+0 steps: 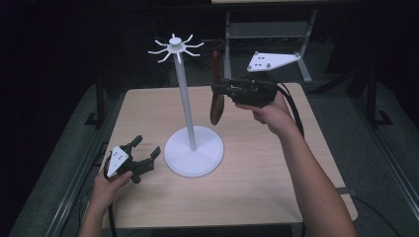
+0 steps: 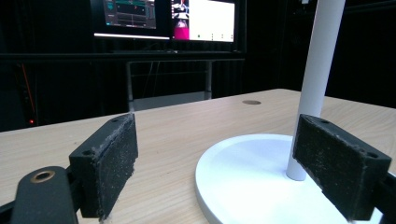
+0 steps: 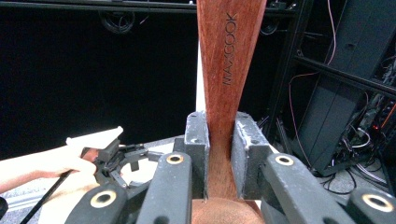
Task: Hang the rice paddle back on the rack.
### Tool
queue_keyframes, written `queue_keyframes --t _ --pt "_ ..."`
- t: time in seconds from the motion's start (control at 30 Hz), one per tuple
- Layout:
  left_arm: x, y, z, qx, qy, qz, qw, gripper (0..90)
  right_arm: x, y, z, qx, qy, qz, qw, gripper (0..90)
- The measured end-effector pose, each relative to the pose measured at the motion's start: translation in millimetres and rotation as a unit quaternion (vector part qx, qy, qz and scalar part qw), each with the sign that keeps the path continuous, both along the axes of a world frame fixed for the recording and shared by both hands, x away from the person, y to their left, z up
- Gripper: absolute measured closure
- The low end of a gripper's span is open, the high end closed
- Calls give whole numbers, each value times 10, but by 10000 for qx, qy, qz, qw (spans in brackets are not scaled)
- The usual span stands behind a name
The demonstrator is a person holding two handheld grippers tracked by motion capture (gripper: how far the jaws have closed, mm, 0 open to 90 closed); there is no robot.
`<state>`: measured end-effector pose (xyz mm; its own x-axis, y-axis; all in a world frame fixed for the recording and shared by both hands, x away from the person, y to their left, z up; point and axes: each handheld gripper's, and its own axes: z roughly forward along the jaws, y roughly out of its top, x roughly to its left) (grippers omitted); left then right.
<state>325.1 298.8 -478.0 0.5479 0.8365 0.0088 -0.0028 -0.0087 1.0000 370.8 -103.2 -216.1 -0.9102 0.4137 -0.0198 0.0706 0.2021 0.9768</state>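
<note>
Spatula up in the air next to the rack

Right gripper (image 1: pixel 221 90), upper right of centre, has its jaws clamped on the wooden spatula (image 1: pixel 217 106) beside the white rack (image 1: pixel 189 126); left gripper (image 1: pixel 146 148) sits lower left, jaws wide, nothing in them.

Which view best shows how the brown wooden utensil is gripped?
The right gripper view: the brown wooden utensil sits clamped between the right gripper pads, lettering legible. The high view shows it whole but small, hanging beside the white stand.
</note>
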Motion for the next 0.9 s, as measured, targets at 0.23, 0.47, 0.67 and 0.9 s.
queue_keyframes --t 0.23,0.47,0.67,0.9 --pt "0 1 0 3 0 -6 10000 134 18 100 43 -41 -19 71 10000 775" --pt "0 1 0 3 2 -9 10000 134 55 175 68 -54 -12 94 9999 775" --pt "0 2 0 2 1 -13 10000 134 88 238 72 -62 -8 126 9999 774" --pt "-1 2 1 9 12 -18 10000 134 110 325 84 -125 -8 147 9998 774"
